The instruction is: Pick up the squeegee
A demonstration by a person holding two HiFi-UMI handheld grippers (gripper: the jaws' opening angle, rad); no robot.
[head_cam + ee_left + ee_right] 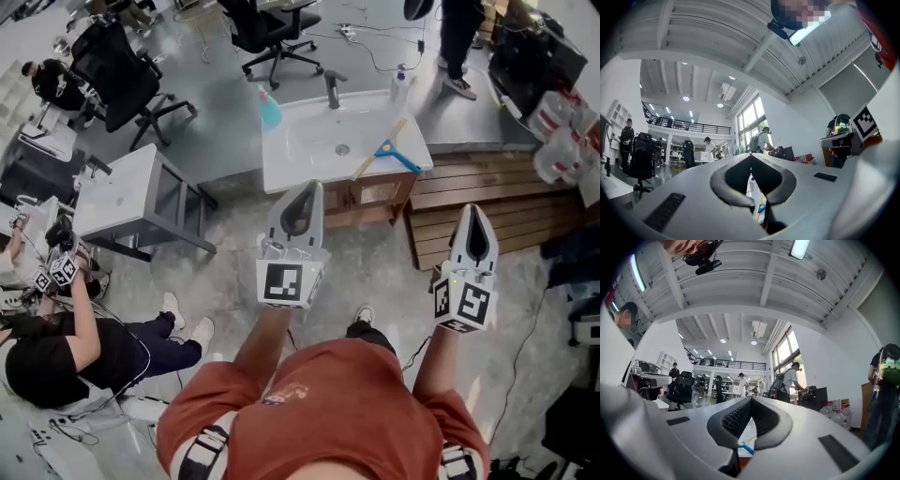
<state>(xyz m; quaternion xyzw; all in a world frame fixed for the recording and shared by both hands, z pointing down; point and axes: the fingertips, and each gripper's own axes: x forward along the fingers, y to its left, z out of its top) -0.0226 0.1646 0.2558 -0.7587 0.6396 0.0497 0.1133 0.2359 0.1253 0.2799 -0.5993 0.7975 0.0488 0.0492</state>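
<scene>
The squeegee (387, 152), with a blue head and a pale wooden handle, lies on the right side of a white sink counter (281, 161) ahead of me. Both grippers are held out short of the counter, apart from the squeegee. My left gripper (312, 187) is shut with nothing in it, pointing at the counter's front edge. My right gripper (473, 211) is also shut and empty, off to the counter's right. The left gripper view shows its shut jaws (751, 155), with the squeegee (761, 206) in a slit below them. The right gripper view shows its shut jaws (751, 399) above the squeegee (746, 448).
On the sink counter stand a faucet (332, 91), a blue spray bottle (269, 108) and a white bottle (400, 86). Wooden pallets (487, 187) lie to its right. A second white sink unit (122, 192) and a seated person (56, 352) are at left. Office chairs (117, 80) stand behind.
</scene>
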